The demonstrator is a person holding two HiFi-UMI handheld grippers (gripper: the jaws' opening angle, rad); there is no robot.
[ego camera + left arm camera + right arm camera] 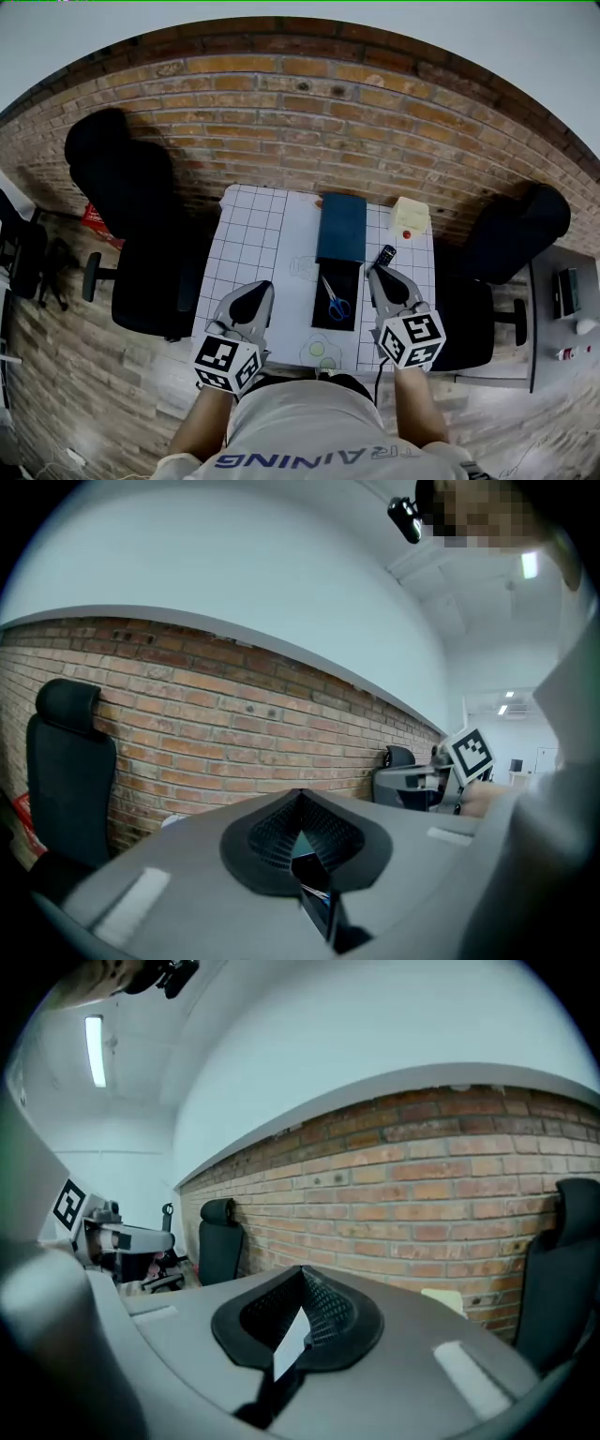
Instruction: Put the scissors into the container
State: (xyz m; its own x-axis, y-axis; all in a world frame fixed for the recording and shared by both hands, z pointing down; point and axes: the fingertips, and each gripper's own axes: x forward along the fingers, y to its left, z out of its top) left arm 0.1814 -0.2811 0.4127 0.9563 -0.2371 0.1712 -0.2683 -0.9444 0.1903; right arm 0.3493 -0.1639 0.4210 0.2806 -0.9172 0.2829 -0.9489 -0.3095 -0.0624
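Scissors [336,302] lying between left gripper [255,298] and right gripper [382,278], apart from both, fingers [328,1316] clenched empty

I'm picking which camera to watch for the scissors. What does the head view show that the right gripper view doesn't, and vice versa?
Only the head view: the scissors lying on a black surface on the gridded table. Only the right gripper view: a ceiling light strip. Both: the brick wall, black chairs, the left tool, and the right tool, shut with nothing in it.
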